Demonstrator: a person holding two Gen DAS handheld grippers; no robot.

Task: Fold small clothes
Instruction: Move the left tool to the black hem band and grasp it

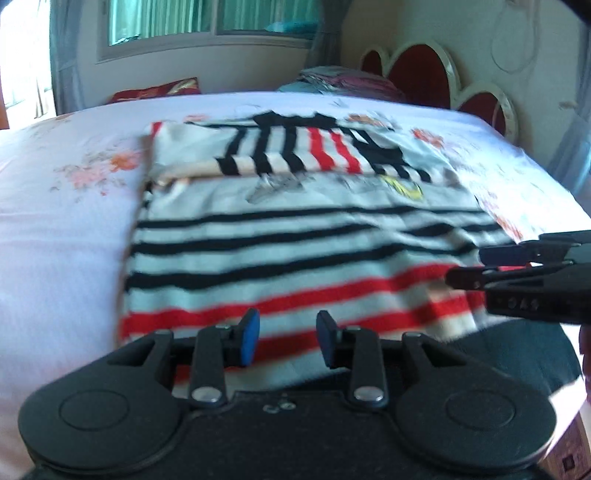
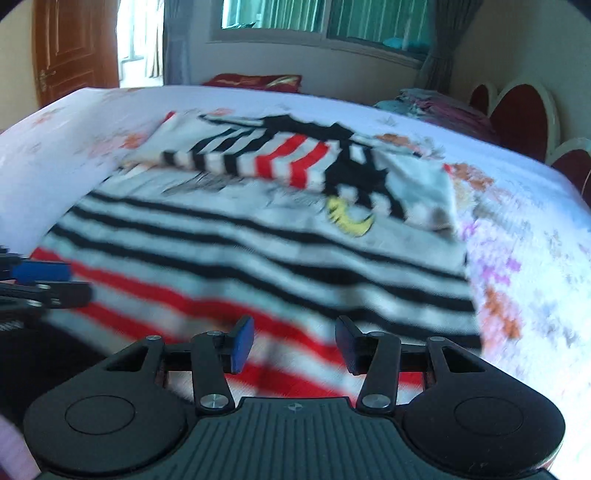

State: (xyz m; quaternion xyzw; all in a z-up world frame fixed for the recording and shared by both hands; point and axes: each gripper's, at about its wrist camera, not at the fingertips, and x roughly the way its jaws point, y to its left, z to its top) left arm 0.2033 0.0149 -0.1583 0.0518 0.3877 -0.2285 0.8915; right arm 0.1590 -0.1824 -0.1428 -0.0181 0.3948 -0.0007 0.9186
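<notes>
Plainly, the striped shirt (image 1: 303,243) lies flat on the bed (image 1: 55,240), hem toward the cameras and neck toward the window, its sleeves (image 1: 291,151) already crossed over the chest. That layout suits a fold from the bottom up: the near red-striped hem is the free edge, and both tools sit at it. The left gripper (image 1: 286,339) hovers over the hem with its jaws apart and nothing between the pads. The right gripper (image 2: 293,345) is likewise spread and empty, low over the same edge, further along toward the shirt's right side; in the left view it enters from the right edge of frame. Whether either touches the cloth I cannot tell, since both views are blurred. My judgement is that the two are placed side by side to pinch the hem at two spots, so it can be lifted evenly.

Under the shirt is a pale floral bedsheet (image 2: 524,229). Beyond it a stack of folded clothes (image 1: 343,79) rests near a red scalloped headboard (image 1: 417,74). A red cushion (image 2: 258,81) sits under the window (image 2: 325,18), and a wooden door (image 2: 74,48) stands at left.
</notes>
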